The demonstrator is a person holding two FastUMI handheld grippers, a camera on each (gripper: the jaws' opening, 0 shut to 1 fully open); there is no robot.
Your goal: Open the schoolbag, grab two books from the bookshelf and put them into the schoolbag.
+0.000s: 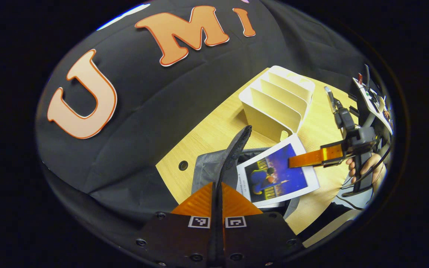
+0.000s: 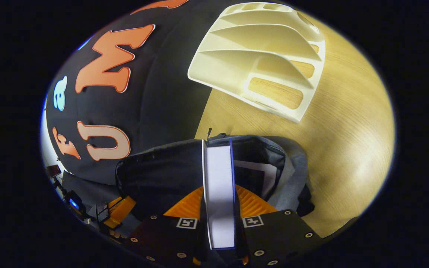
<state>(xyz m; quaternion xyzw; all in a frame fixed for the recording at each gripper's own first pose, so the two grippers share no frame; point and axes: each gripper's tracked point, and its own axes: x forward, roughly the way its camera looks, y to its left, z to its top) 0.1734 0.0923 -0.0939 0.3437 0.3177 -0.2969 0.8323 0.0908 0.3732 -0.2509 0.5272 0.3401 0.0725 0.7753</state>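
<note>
The grey schoolbag (image 1: 204, 167) lies open on the wooden table. My left gripper (image 1: 216, 188) is shut on the bag's dark flap edge (image 1: 237, 145) and holds it up. My right gripper (image 2: 219, 189) is shut on a blue-covered book (image 2: 218, 167), seen edge-on over the bag's mouth (image 2: 263, 149). In the left gripper view that book (image 1: 274, 175) hangs tilted over the opening, with the right gripper (image 1: 292, 160) clamped on its upper right edge. Another white-edged book (image 2: 264, 175) lies inside the bag. The white bookshelf (image 2: 263, 56) stands just beyond the bag.
A hand (image 1: 367, 167) holds the right gripper at the right, with cables trailing below it. The table (image 2: 348, 141) has a round cable hole (image 1: 183, 165) left of the bag. The black cloth wall closes off the far side. The left gripper (image 2: 116, 210) shows at lower left.
</note>
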